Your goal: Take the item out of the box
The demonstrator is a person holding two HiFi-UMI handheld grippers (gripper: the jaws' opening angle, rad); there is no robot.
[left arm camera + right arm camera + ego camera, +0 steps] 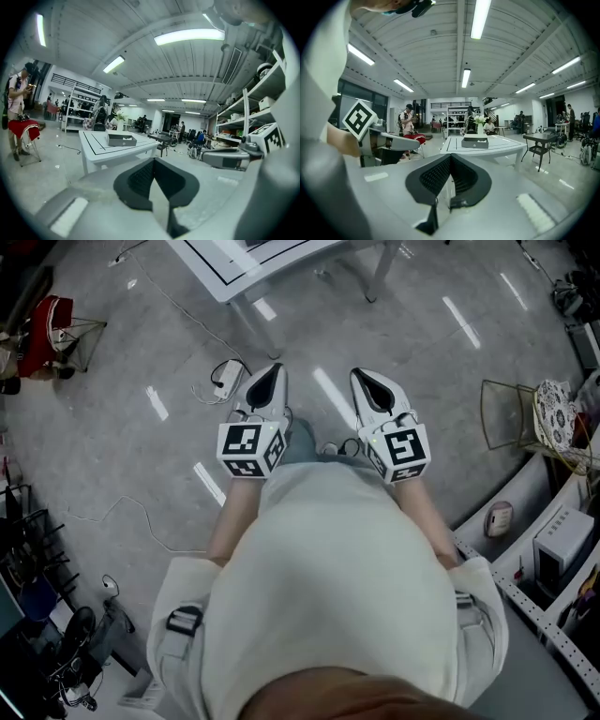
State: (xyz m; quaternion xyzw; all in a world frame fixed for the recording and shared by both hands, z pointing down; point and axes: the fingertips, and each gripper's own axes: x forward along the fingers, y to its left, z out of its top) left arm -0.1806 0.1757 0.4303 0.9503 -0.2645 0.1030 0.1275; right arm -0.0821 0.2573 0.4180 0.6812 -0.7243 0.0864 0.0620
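Left gripper [265, 382] and right gripper [380, 388] are both clenched, empty (side by side); the box [475, 142] sits well beyond their fingertips.

A cream top [328, 587] with wide short sleeves is worn; a strap with a black buckle [184, 620] is seen at the shoulder. The left gripper [272, 371] and the right gripper [361, 379] are cased alike in smooth white plastic that is tapered to a point. Their jaws are lined with black ribbed pads [140, 178]. A cube [251, 448] printed with black-and-white square markers is mounted at the rear of each gripper.
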